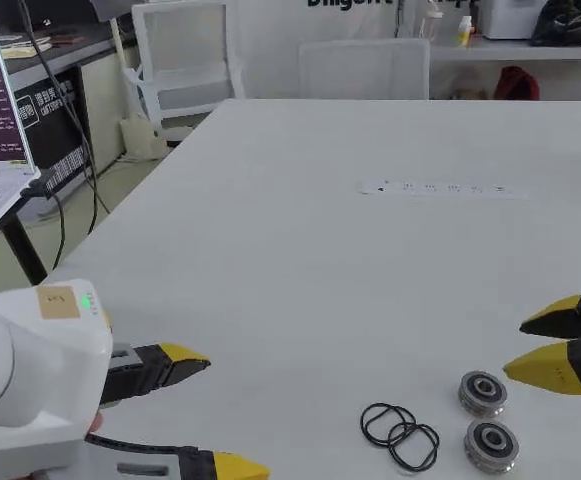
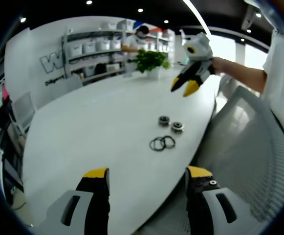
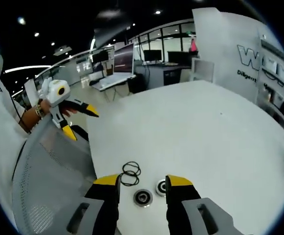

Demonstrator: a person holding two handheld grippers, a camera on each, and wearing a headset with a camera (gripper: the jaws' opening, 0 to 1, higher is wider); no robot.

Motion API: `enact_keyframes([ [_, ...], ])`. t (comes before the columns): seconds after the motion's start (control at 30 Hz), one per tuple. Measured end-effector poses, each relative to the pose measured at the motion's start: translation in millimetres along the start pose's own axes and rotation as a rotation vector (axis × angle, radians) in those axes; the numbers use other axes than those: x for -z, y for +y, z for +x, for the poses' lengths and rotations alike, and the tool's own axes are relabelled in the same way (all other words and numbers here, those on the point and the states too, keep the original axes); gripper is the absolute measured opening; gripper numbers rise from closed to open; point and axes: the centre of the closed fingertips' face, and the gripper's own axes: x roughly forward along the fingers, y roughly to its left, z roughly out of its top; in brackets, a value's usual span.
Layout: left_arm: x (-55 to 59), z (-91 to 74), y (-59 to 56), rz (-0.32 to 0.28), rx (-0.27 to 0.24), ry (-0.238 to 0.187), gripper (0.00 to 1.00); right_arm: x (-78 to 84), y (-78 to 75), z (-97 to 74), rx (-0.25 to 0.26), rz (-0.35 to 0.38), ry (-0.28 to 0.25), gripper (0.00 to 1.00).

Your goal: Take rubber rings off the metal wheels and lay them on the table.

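Left gripper (image 1: 232, 415) and right gripper (image 1: 515, 348) both released, empty. Rubber rings (image 1: 402, 433) lie on the bench (image 1: 320, 250) beside the metal wheels (image 1: 482, 392) — I judge stripping finished; next, verify none is left on.

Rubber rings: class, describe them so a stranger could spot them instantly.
Start at the white table, at its near edge. Two metal wheels sit there; left of them in the head view lie the rubber rings, thin black overlapping loops, not chunky silver discs.
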Motion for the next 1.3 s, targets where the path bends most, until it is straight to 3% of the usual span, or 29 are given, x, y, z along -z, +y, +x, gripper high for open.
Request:
enact_keyframes([
  [0.27, -8.8, 3.7, -3.9, -0.033, 0.031, -0.04, 0.71, 21.0, -5.4, -24.7, 0.072, 0.019, -0.027, 0.5],
  [0.57, -11.2, 2.5, 0.5, -0.068, 0.021, -0.069, 0.84, 39.0, -11.5, -39.6, 0.117, 0.092, -0.077, 0.68],
  [0.8, -9.2, -0.1, 4.4, -0.083, 0.006, -0.074, 0.88, 56.4, -19.6, -38.3, 0.146, 0.153, -0.113, 0.79],
  [0.97, -6.9, -0.3, 6.7, -0.098, -0.003, -0.074, 0.94, 66.6, -14.5, -33.9, 0.146, 0.183, -0.114, 0.87],
  [1.1, -4.0, 0.2, 6.2, -0.119, 0.008, -0.072, 0.97, 76.2, -11.4, -31.8, 0.149, 0.206, -0.103, 0.96],
  [1.3, 0.6, 1.2, 7.9, -0.135, -0.002, -0.06, 1.0, 92.0, -4.8, -28.3, 0.137, 0.243, -0.063, 0.99],
])
